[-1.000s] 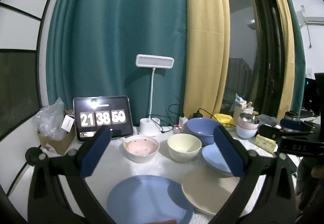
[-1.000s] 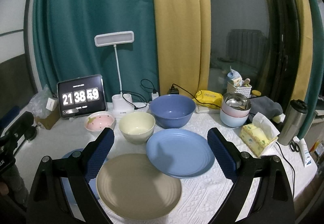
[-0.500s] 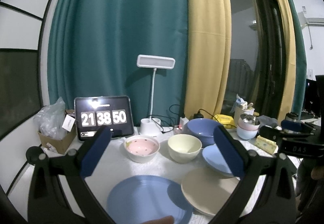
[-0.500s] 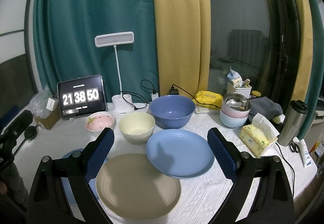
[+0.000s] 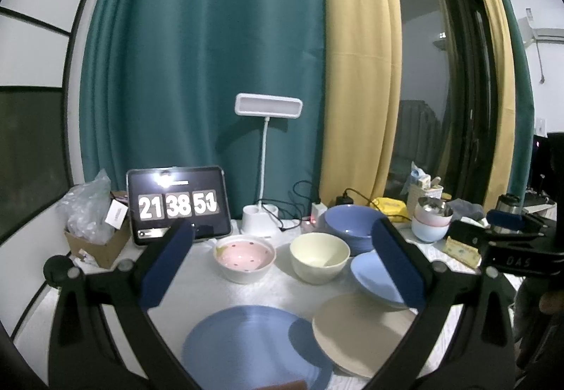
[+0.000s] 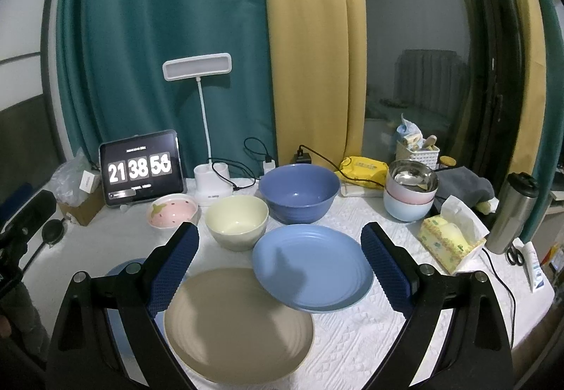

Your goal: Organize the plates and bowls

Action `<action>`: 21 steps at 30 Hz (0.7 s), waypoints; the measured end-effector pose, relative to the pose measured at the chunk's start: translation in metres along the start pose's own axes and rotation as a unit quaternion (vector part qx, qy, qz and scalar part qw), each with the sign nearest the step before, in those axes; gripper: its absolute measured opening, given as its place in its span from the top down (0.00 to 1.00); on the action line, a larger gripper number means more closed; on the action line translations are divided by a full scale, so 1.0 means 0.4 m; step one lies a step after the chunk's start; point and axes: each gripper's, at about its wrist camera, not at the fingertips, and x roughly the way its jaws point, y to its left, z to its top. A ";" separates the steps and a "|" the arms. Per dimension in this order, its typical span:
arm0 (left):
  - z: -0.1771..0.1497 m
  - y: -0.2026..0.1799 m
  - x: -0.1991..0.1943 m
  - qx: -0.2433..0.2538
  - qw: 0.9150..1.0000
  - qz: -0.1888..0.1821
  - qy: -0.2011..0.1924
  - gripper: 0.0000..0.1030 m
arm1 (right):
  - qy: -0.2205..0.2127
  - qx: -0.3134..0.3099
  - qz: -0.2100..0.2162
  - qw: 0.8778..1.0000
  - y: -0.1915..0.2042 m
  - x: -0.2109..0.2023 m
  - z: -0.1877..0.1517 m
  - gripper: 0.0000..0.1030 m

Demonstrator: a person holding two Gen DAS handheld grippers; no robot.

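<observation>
On the white tablecloth stand a pink strawberry bowl (image 6: pixel 172 212), a cream bowl (image 6: pixel 237 221) and a large blue bowl (image 6: pixel 299 192). In front lie a beige plate (image 6: pixel 239 319), a light blue plate (image 6: pixel 312 266) overlapping its far right edge, and another blue plate (image 5: pixel 257 347) at the left. My left gripper (image 5: pixel 280 263) is open and empty, held above the near-left plates. My right gripper (image 6: pixel 280 268) is open and empty above the beige and light blue plates. The right gripper also shows at the left wrist view's right edge (image 5: pixel 507 235).
At the back stand a tablet clock (image 6: pixel 141 168), a white desk lamp (image 6: pixel 211 183) with cables, a cardboard box with plastic (image 5: pixel 93 235) and stacked small bowls (image 6: pixel 410 194). A tissue pack (image 6: pixel 447 238), a steel flask (image 6: pixel 514 214) and scissors (image 6: pixel 514 254) sit at the right.
Nothing has moved apart from a slight drift of the left view; only the clock has ticked on.
</observation>
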 end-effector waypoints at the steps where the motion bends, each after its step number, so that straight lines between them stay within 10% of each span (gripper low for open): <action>1: 0.001 -0.003 0.001 0.001 1.000 0.000 0.001 0.01 | 0.000 0.001 0.000 1.000 -0.002 0.004 -0.001 0.07; 21: -0.007 -0.114 0.178 0.033 0.997 -0.023 0.063 0.01 | 0.037 0.046 0.001 0.998 -0.130 0.131 -0.034 0.07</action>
